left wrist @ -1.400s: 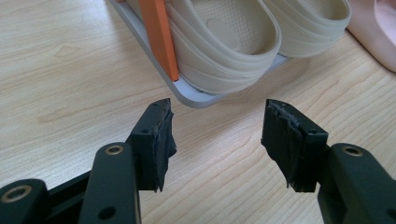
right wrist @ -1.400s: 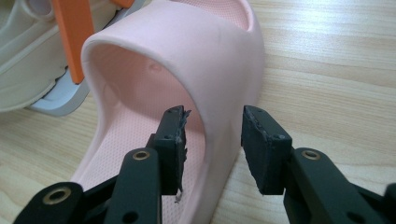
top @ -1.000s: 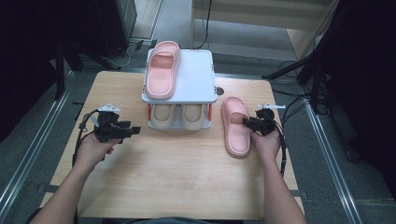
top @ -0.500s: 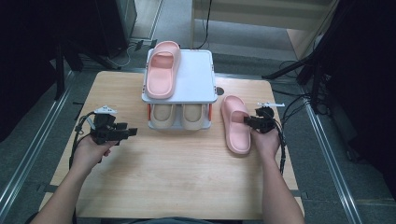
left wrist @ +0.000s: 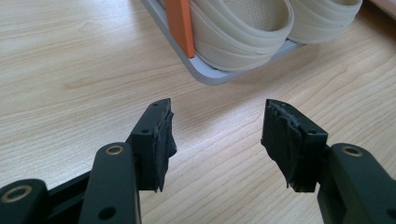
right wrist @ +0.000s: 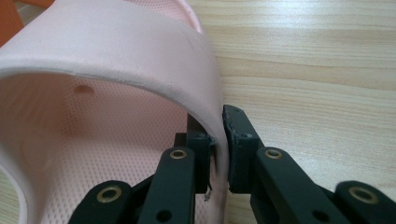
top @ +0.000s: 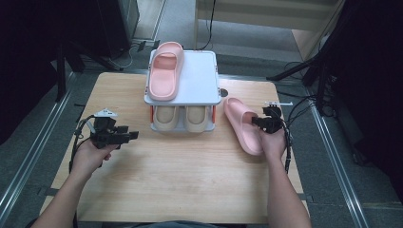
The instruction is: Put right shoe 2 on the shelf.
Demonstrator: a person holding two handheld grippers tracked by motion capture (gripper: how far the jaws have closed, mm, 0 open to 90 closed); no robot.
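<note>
Since the earlier frame, we noted little travel in either hand, but the right gripper (right wrist: 218, 154) had just been closing its jaws, and its pads now pinched the strap wall of the pink slipper (top: 242, 124) lying on the table (top: 190, 190) just right of the shoe rack (top: 209, 95). One matching slipper (top: 165, 71) already sat on the rack's top shelf; a beige pair (top: 183, 118) occupied the lower tier. We judged the grasp made, with lifting and placing beside its mate left. The left gripper (left wrist: 217, 140) hovered over the table, jaws wide and holding nothing.
</note>
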